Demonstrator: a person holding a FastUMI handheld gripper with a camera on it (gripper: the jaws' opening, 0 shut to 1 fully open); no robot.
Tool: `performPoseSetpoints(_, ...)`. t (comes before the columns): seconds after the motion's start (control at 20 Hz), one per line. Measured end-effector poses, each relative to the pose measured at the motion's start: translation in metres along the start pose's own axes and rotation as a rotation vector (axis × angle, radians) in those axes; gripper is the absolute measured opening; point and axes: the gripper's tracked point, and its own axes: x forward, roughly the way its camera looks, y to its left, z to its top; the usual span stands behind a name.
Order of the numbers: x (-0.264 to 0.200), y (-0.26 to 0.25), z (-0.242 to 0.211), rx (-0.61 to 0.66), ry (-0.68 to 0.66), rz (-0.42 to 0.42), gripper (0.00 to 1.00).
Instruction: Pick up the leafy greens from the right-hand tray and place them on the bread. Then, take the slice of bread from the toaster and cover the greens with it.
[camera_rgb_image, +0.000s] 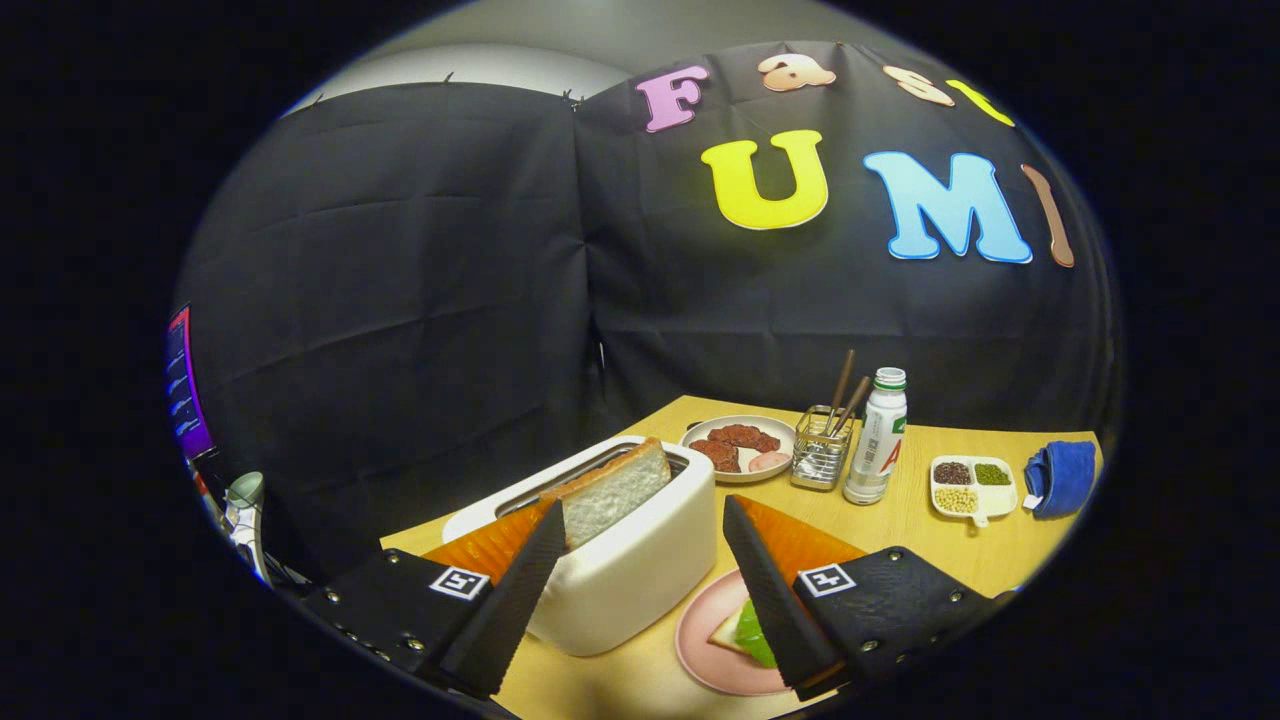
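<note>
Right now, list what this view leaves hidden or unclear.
- Greens and bread on the pink plate: mostly covered by the right finger.
- Toaster: near end hidden behind the left finger.
- Toast slice: lower part sunk in the slot.
- Gripper: jaws open, empty.

Black cloth wall (420, 300) — wooden table (930, 545).

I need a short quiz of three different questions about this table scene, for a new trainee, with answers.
1. True or false: a bread slice stands in the toaster.
2. Is the gripper open or shut?
3. What lies on the pink plate? A) greens on bread B) chopsticks C) a blue cloth

Key: 1 true; 2 open, holding nothing; 3 A, the greens lie there.
</note>
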Motion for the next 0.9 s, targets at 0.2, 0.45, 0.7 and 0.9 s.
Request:
performPoseSetpoints(0.2, 0.020, 0.025, 0.004, 0.014, -0.013, 0.008, 0.94)
performPoseSetpoints(0.45, 0.047, 0.038, -0.008, 0.012, 0.007, -0.011, 0.75)
performPoseSetpoints(0.7, 0.058, 0.035, -0.018, -0.009, 0.026, -0.038, 0.67)
performPoseSetpoints(0.9, 0.061, 0.039, -0.022, -0.021, 0.028, -0.054, 0.35)
